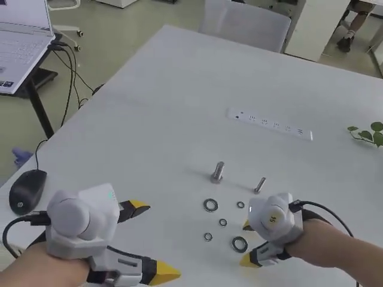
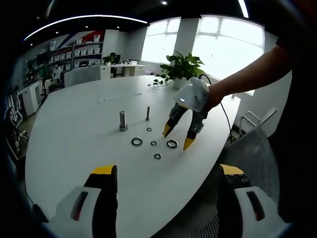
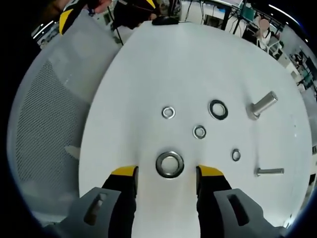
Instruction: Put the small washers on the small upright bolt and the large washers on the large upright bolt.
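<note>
The large bolt [image 1: 218, 172] [image 2: 123, 120] [image 3: 262, 104] and the thin small bolt [image 1: 260, 185] [image 2: 147, 113] [image 3: 270, 171] stand upright on the white table [image 1: 179, 107]. Several washers lie loose in front of them. My right gripper [image 1: 246, 244] [image 3: 167, 173] [image 2: 178, 139] is open, low over the table, with one large washer [image 1: 240, 244] [image 3: 170, 164] [image 2: 172, 144] lying flat between its yellow tips. Another large washer [image 1: 210, 205] [image 3: 217, 109] [image 2: 136, 142] lies nearer the large bolt. Small washers [image 1: 222, 222] [image 3: 199, 132] [image 2: 153, 143] lie around them. My left gripper [image 1: 149, 239] [image 2: 168, 171] is open and empty at the table's near edge.
A white power strip [image 1: 270, 124] lies beyond the bolts. At the left table edge sits a black mouse [image 1: 27, 190], with a laptop [image 1: 21, 42] on a stand beside the table. Plant leaves [image 1: 368, 134] reach in at the right. A mesh chair [image 3: 49, 99] stands at the near edge.
</note>
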Demonstrator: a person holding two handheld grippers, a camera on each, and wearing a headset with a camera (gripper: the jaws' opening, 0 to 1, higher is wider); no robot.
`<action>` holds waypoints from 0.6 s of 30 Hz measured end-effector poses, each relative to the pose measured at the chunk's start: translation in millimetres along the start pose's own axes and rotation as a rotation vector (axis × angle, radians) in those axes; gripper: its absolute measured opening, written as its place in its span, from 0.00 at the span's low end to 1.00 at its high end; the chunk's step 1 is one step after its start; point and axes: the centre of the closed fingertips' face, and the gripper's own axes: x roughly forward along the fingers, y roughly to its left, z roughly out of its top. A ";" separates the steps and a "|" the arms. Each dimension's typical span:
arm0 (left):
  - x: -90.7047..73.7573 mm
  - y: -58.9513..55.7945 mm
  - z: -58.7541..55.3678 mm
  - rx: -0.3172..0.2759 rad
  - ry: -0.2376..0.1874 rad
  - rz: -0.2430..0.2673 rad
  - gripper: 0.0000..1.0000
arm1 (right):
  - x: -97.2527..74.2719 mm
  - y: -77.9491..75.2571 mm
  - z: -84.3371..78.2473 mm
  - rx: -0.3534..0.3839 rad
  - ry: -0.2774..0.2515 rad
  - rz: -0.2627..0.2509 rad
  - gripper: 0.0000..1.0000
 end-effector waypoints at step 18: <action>-8.7 -4.6 -8.0 0.015 0.007 0.014 0.79 | 1.8 -2.9 3.0 0.000 0.045 -0.006 0.32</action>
